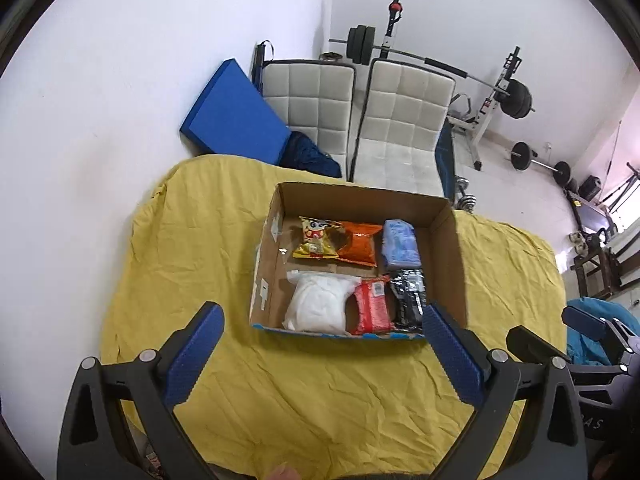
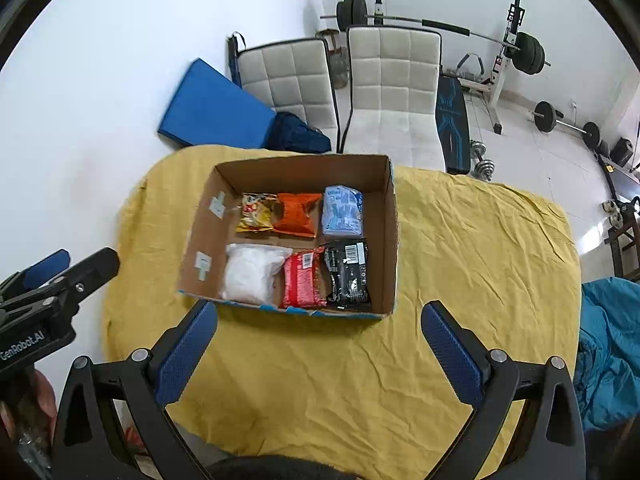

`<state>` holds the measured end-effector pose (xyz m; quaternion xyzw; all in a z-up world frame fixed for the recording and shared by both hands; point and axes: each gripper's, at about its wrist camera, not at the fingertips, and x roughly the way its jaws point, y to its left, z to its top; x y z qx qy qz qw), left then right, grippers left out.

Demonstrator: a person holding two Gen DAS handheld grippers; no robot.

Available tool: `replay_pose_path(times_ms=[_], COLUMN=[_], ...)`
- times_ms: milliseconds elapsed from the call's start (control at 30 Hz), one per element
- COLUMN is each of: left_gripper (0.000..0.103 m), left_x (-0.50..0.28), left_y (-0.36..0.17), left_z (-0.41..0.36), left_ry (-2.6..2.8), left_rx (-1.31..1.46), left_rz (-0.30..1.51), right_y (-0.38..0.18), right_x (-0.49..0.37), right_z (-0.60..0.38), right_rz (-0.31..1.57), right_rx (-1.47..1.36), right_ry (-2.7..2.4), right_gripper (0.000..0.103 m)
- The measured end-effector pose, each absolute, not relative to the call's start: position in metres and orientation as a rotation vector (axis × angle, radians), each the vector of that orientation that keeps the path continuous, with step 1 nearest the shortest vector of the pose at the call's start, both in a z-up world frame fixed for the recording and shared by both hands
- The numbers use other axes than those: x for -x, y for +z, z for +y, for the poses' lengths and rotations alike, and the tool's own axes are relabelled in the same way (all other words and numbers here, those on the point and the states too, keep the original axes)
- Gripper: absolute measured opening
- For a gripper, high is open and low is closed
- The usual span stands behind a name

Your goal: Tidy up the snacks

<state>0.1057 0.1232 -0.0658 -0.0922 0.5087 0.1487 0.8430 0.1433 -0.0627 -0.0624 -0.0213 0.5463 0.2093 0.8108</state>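
Observation:
An open cardboard box (image 1: 444, 248) (image 2: 388, 216) stands on a table under a yellow cloth (image 1: 312, 392) (image 2: 460, 264). Its far row holds a yellow snack bag (image 1: 314, 238) (image 2: 256, 213), an orange bag (image 1: 360, 243) (image 2: 298, 214) and a light blue pack (image 1: 400, 245) (image 2: 343, 211). The near row has a white bag (image 1: 318, 306) (image 2: 252, 272), a red pack (image 1: 372, 306) (image 2: 302, 279) and a black pack (image 1: 410, 298) (image 2: 347, 272). My left gripper (image 1: 322, 322) is open and empty, above the cloth in front of the box. My right gripper (image 2: 319, 318) is open and empty too, just before the box's near wall.
Two white padded chairs (image 1: 400, 128) (image 2: 392, 92) stand behind the table, with a blue mat (image 1: 234, 112) leaning on the wall. Barbells and a weight bench (image 2: 500, 48) fill the far right. A teal cloth (image 2: 608, 352) lies at the table's right edge.

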Motion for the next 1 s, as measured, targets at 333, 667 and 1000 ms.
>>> replay_pose_path(times_ms=[333, 667, 1000], left_gripper=[0.102, 0.102, 0.102], left_x=[-0.075, -0.065, -0.057], left_y=[-0.034, -0.022, -0.011], left_z=[0.101, 0.099, 0.100], left_ry=[0.274, 0.302, 0.320], left_rx=[0.200, 0.193, 0.190], left_rz=[1.040, 1.023, 0.998], right_y=[-0.019, -0.005, 0.007], right_x=[-0.117, -0.110, -0.105], right_z=[-0.083, -0.089, -0.092], right_rz=[1.099, 1.070, 1.048], right_rx=[0.042, 0.056, 0.049], right_ry=[0.415, 0.389, 0.380], right_gripper=[0.103, 0.103, 0.103])
